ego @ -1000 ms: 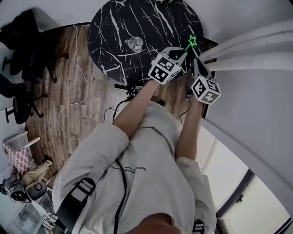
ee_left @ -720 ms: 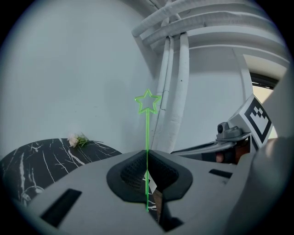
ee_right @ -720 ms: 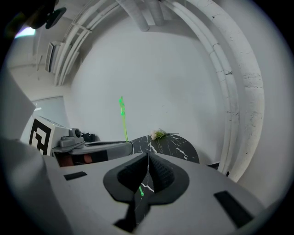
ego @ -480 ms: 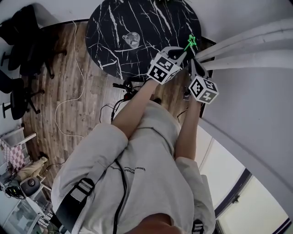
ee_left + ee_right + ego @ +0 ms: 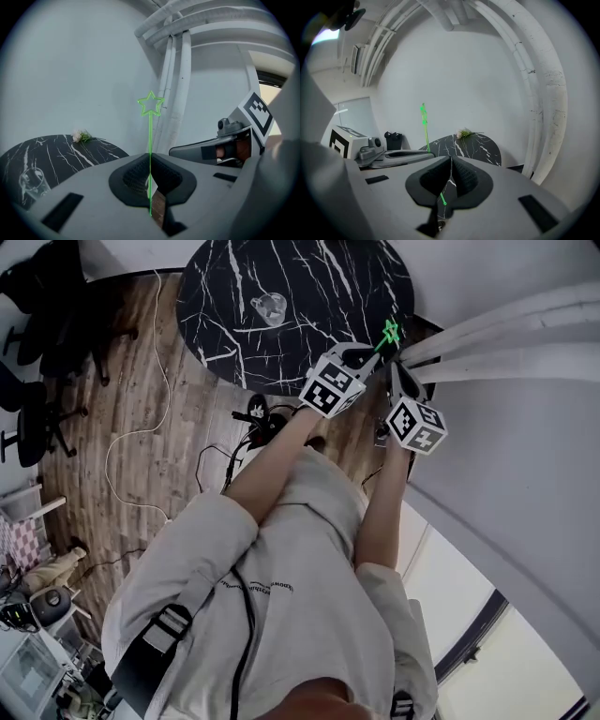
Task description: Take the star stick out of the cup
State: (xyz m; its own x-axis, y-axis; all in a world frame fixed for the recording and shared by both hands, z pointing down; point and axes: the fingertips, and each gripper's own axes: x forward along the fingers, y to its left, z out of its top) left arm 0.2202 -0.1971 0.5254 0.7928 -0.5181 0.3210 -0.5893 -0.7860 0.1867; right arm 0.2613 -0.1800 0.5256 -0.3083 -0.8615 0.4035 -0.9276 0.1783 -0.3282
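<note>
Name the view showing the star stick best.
Left gripper view: the star stick stands whole, star outline facing the camera, clamped in the left gripper. Head view shows only a tiny star; right gripper view shows it thin and edge-on.

Round black marble table [image 5: 309, 277], white-veined, seen from above and ahead of me. On its top stand a clear glass cup [image 5: 269, 307], upright, and a small bunch of flowers [image 5: 80, 136] at the rim, well apart. The wooden plank floor [image 5: 141, 484] around it carries a white cable [image 5: 165, 362], black cables [image 5: 220, 460] and office chairs [image 5: 37, 427].
</note>
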